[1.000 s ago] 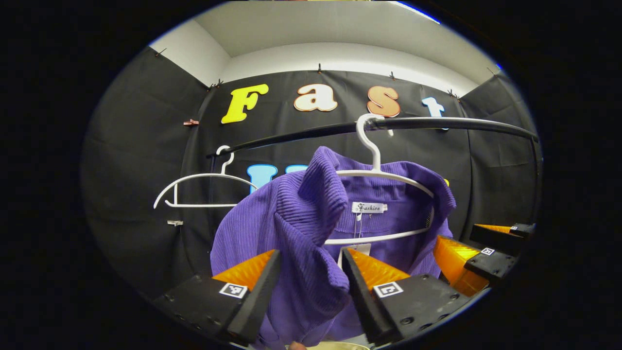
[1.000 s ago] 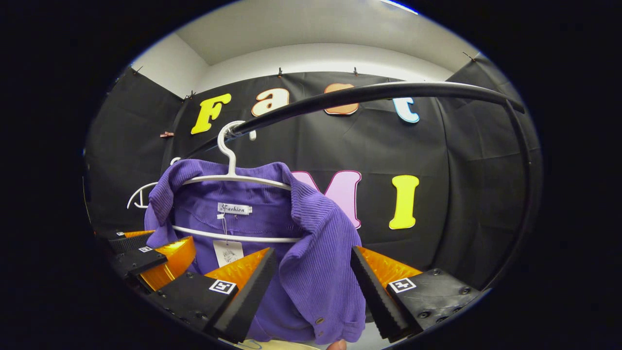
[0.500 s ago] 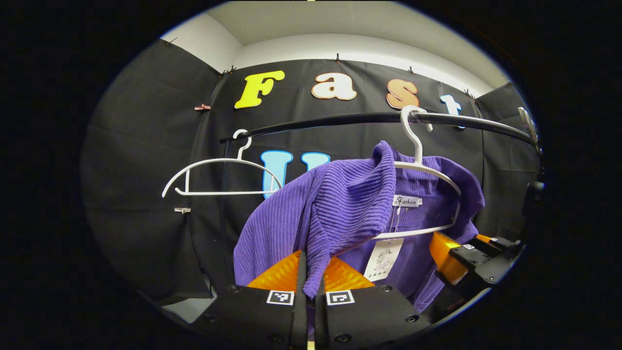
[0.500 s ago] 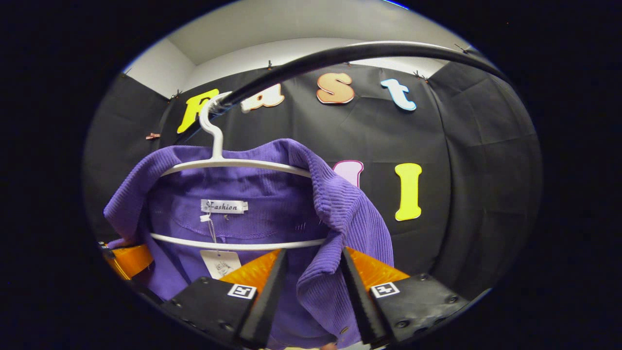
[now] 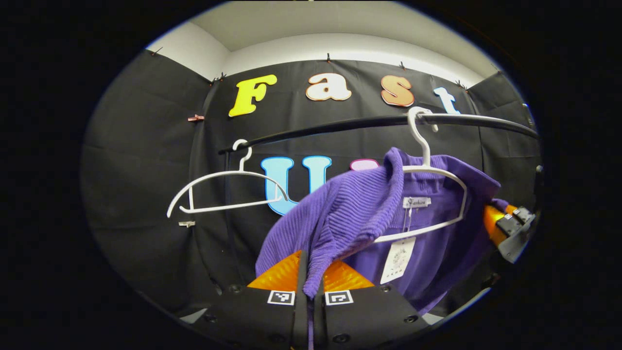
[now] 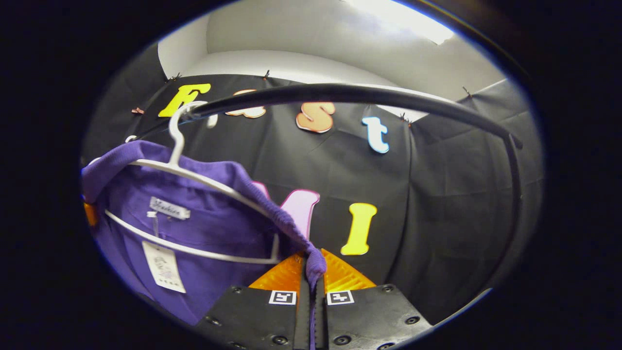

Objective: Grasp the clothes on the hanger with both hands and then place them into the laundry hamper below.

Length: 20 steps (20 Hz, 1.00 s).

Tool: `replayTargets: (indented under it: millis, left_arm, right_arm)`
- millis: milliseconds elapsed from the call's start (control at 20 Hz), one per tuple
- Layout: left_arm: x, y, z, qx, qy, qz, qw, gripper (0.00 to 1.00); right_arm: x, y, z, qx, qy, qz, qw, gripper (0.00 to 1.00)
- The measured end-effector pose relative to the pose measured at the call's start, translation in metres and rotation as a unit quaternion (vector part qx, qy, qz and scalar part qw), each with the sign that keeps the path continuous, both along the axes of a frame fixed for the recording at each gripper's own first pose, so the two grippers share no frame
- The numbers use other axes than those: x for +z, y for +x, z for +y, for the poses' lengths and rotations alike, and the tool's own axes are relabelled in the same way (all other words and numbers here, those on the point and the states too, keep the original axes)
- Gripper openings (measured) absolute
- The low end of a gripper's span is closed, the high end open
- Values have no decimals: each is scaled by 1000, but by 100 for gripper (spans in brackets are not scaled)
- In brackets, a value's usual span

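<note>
Left gripper (image 5: 309, 287) and right gripper (image 6: 311, 287) each clamp the purple garment (image 5: 359, 214) on its white hanger (image 5: 427, 170)

Both close, upward at garment (image 5: 350, 214)

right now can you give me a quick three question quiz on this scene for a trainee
1. True or false: the left gripper is shut on the purple garment.
2. What does the garment's white hanger hang from? A) the black rail B) a wall hook C) a gripper
3. Fill in: beside it on the rail hangs a second hanger that is ____.

Key: 1 true. 2 A. 3 bare. The right gripper is also shut on the garment.
</note>
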State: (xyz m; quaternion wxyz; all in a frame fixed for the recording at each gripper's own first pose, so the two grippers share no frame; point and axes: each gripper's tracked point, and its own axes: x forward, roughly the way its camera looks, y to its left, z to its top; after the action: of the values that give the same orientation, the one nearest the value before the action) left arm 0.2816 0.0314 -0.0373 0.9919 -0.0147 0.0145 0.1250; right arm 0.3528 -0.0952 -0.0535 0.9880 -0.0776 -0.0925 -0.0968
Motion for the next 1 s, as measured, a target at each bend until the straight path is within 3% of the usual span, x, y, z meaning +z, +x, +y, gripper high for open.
replayTargets:
  millis: [250, 500, 700, 850, 1000]
  left_arm:
    - [31, 9, 36, 17, -4, -11, 1000, 8]
    - [29, 27, 44, 4, -5, 2, 1000, 8]
    - [17, 33, 46, -9, 9, 21, 1000, 8]
    - [11, 31, 49, -9, 18, 29, 999, 8]
    - [17, 24, 47, -21, 5, 28, 999, 8]
  right_arm:
    - [8, 17, -16, -13, 14, -2, 1000, 9]
    - [-17, 51, -22, -21, -5, 27, 999, 9]
    - [-63, 66, -22, -17, 20, 87, 996, 9]
    - [-83, 57, -20, -13, 34, 98, 995, 8]
    - [-129, 50, -10, 3, 41, 147, 988, 9]
